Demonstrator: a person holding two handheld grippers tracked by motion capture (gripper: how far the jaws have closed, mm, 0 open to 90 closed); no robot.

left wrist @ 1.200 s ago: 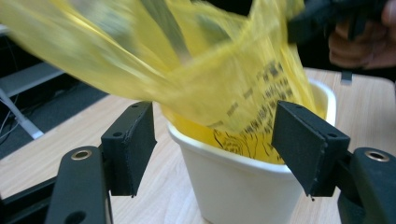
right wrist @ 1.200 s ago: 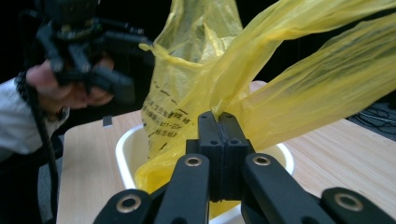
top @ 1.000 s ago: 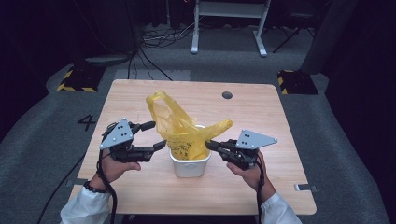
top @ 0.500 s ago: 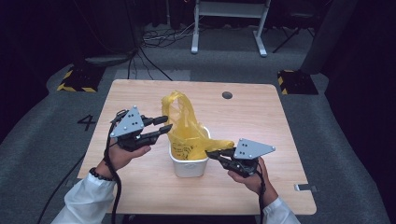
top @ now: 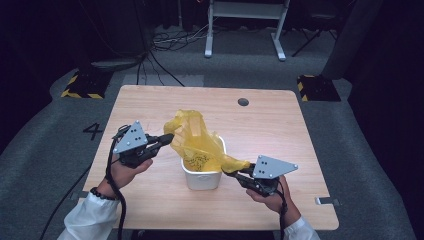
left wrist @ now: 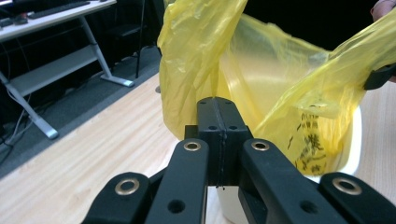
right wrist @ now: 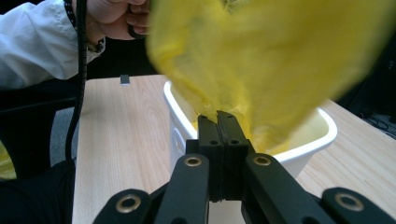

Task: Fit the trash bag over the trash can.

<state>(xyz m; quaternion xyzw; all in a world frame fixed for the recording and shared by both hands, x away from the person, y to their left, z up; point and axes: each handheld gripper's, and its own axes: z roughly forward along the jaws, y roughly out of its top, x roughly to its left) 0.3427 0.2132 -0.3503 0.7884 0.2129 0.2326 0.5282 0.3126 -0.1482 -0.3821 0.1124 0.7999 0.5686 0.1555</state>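
On a wooden table [top: 150, 210] in a dark room, the left gripper [top: 167, 138] has just clamped the yellow bag [top: 197, 142], as has the right gripper [top: 231, 172]. The bag lines the white tub [top: 202, 179] mid-table; pull both edges evenly outward over the rim. Nothing blocks.

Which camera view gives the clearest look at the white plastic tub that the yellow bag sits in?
The high view: the white plastic tub shows whole on the wooden table, the thin yellow plastic bag rising from it. The right gripper view shows its near wall and rim close up; the left gripper view shows a sliver of wall behind the bag.
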